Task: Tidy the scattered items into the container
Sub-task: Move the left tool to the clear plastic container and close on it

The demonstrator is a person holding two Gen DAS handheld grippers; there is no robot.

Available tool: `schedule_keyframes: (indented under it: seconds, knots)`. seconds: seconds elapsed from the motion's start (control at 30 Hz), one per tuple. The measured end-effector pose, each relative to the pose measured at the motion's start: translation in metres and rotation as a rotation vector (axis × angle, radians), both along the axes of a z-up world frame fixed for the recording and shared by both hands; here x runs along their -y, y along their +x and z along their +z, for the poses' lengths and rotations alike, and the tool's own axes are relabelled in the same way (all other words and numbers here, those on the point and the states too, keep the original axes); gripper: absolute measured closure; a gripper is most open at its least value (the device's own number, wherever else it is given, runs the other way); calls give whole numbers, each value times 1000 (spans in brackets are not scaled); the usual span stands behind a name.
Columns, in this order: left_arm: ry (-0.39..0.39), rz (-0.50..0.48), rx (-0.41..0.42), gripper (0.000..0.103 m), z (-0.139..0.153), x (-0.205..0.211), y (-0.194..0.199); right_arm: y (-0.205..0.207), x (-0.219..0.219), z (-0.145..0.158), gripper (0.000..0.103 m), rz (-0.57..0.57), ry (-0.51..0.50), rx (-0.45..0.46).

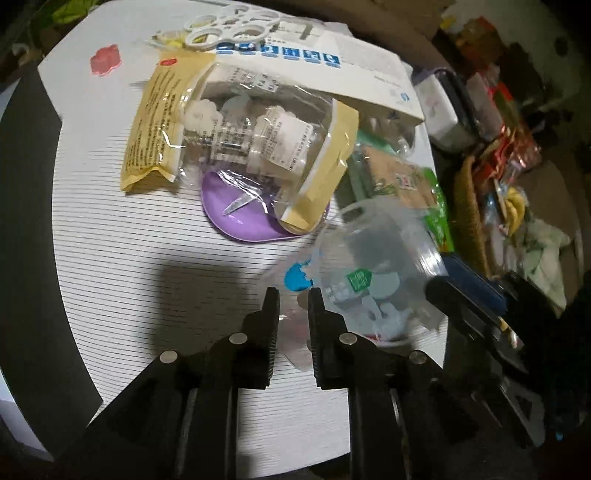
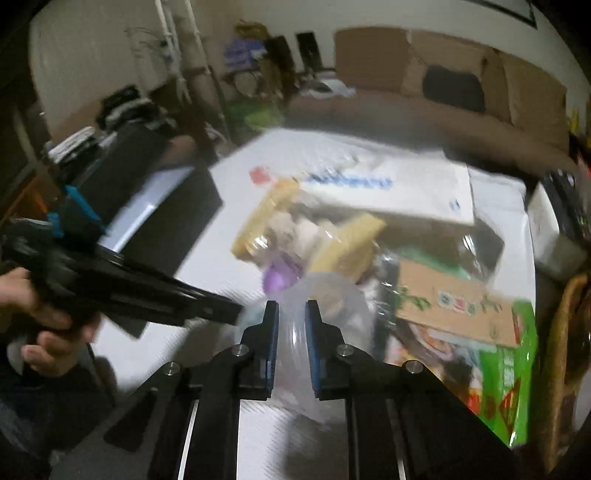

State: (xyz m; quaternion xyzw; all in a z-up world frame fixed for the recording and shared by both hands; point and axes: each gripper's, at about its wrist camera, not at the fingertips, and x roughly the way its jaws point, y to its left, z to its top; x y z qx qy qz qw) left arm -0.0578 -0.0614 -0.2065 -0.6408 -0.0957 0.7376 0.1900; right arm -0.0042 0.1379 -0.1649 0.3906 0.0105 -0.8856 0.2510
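A clear plastic bag [image 1: 369, 280] with a blue sticker and a green label lies at the near right of the white table [image 1: 129, 258]. My left gripper [image 1: 293, 295] stands over the bag's left corner; its jaws are a narrow gap apart, with thin film between them and no pad pressing on it. My right gripper [image 2: 291, 306] has its blue pads closed around a fold of the same bag [image 2: 325, 306]. In the left wrist view the right gripper [image 1: 436, 290] meets the bag's right edge. A woven basket [image 1: 469, 206] stands beside the table on the right.
Behind the bag lie a yellow-edged pouch of bottles [image 1: 240, 125], a purple dish [image 1: 240, 221], a white box with blue print [image 1: 354, 62], white ring-handled scissors [image 1: 225, 27], a pink flower-shaped piece [image 1: 105, 60] and a green snack pack [image 2: 509, 369]. A hand [image 2: 37, 306] holds the left gripper.
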Motion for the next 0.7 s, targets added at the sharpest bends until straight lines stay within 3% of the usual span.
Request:
schedule_keyframes:
  seconds: [0.03,0.33,0.5,0.7]
  knots:
    - [-11,9,-3,90,0,3,-1,-2,0,0,100,9,-32,18]
    - [7,19,24,90,-6,5,-3,-13,-26,-8,100,0,-270,159]
    - [-8,61,-13,92,3,12,-3,-5,-3,-8,99,53,-244,149]
    - [41,90,-25,92,12,31,-5,5,39,-7,99,177,-210,128]
